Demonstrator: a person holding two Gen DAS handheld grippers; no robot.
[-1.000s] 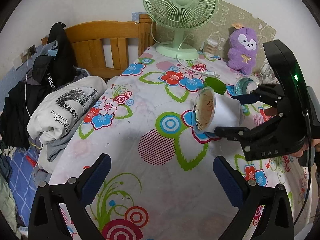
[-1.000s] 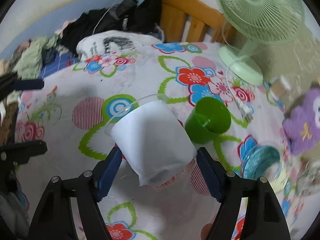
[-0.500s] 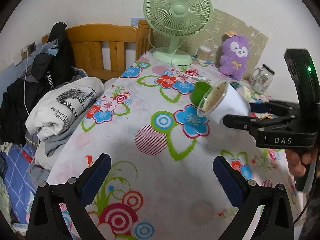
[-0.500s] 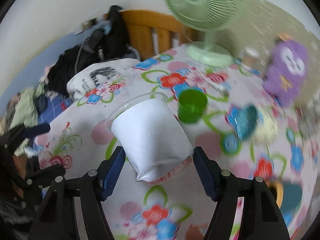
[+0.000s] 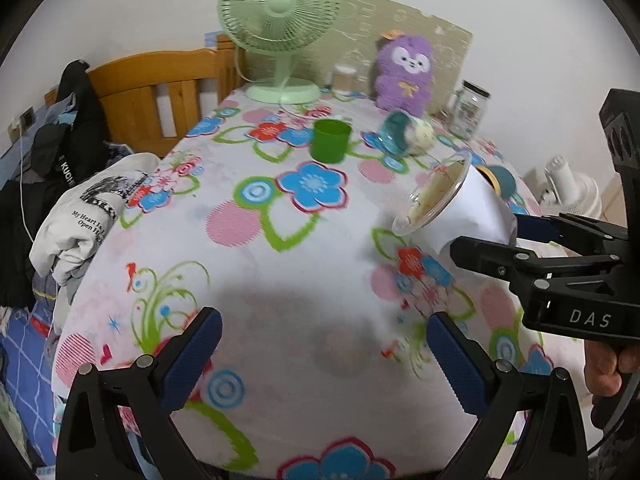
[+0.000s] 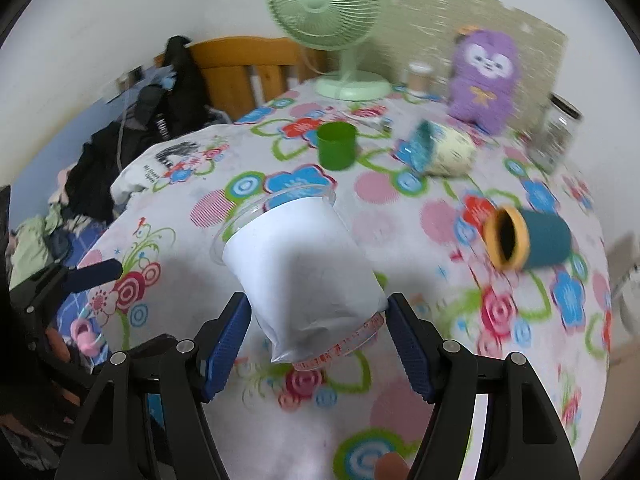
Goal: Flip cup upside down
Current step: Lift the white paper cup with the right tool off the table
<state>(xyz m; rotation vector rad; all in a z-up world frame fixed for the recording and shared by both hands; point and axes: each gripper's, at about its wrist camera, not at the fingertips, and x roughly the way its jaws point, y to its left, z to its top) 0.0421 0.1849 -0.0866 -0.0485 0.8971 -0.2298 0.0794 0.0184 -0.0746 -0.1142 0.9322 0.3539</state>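
Observation:
A clear plastic cup with a white paper sleeve (image 6: 304, 280) is gripped near its base by my right gripper (image 6: 318, 344) and held in the air above the flowered tablecloth (image 6: 400, 412). It lies roughly on its side, mouth pointing away and slightly down. In the left wrist view the cup (image 5: 452, 204) is at the right, mouth facing left, with the right gripper (image 5: 496, 240) clamped on it. My left gripper (image 5: 324, 356) is open and empty, low over the near part of the table (image 5: 280, 280).
A green cup (image 5: 331, 140) stands upright mid-table. A teal-lidded container (image 6: 440, 150) and a teal cup with an orange rim (image 6: 528, 240) lie on their sides. A green fan (image 5: 280, 28), a purple plush (image 5: 404, 68) and a glass jar (image 5: 470, 108) stand at the back. Clothes (image 5: 92, 208) are piled at the left.
The right gripper has carried the cup up and back toward the near right of the table. The cup stays on its side. The left gripper has drawn back and stays open.

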